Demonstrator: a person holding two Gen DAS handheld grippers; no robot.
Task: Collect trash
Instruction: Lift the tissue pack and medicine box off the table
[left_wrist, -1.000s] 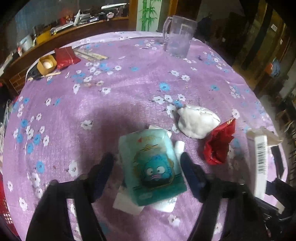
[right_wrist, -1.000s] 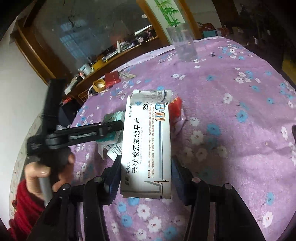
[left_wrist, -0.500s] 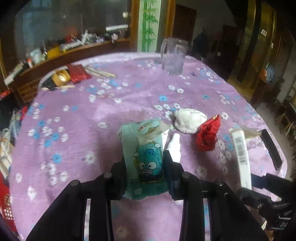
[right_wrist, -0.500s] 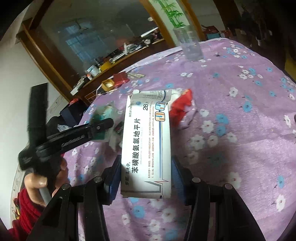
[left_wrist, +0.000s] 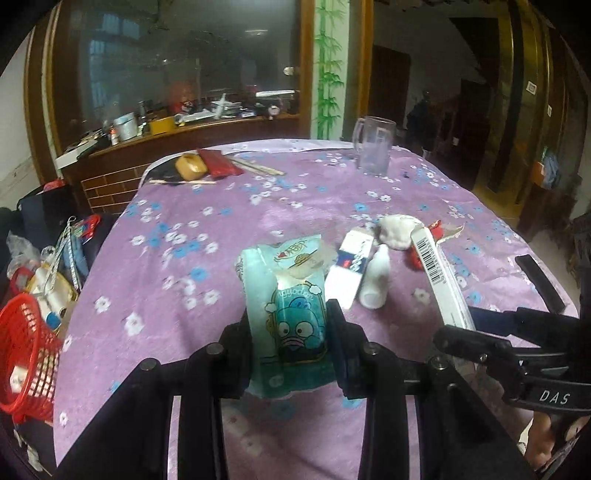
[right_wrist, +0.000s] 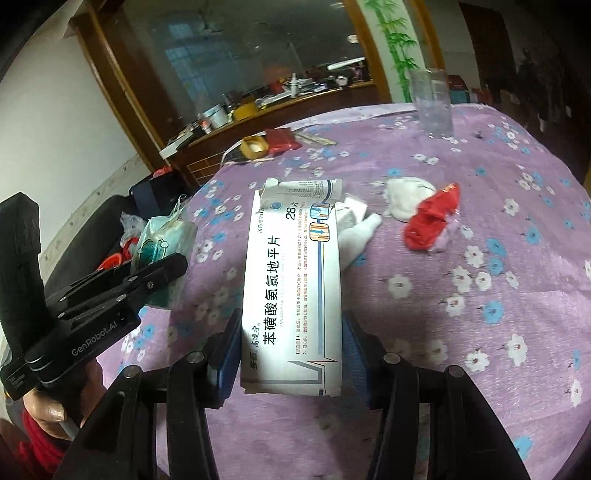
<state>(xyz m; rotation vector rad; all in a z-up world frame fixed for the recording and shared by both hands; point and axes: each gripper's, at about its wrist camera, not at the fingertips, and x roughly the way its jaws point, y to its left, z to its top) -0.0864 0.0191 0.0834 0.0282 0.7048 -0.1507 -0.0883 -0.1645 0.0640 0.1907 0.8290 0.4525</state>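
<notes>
Teal tissue pack (left_wrist: 286, 317) is now pinched between the left gripper (left_wrist: 290, 350) jaws, which were wide apart around it a sec ago while it lay flat on the purple cloth (left_wrist: 207, 206). It's lifted clear of the table now, sitting mid-frame in the left wrist view, and the view has swung so the red basket (left_wrist: 26, 350) shows at the lower left edge, off the table side.

Right gripper (right_wrist: 291, 354) has the same narrow clamp on the white pill box (right_wrist: 291, 291), dead centre of its view, no change there except it's drifted a bit w/ the hand. Box pokes up at the right in the left wrist view too.

So both tongs are loaded. Prob means the pickup part is done for these two and next is dumping them, basket being the likely spot, tho that's a guess.

Left on the cloth, centre-right of the left view: small white bottle (left_wrist: 376, 280), flat blue-white box (left_wrist: 349, 266), white wad (left_wrist: 397, 230), and a red wrapper (right_wrist: 432, 218). Plenty still to collect.
</notes>
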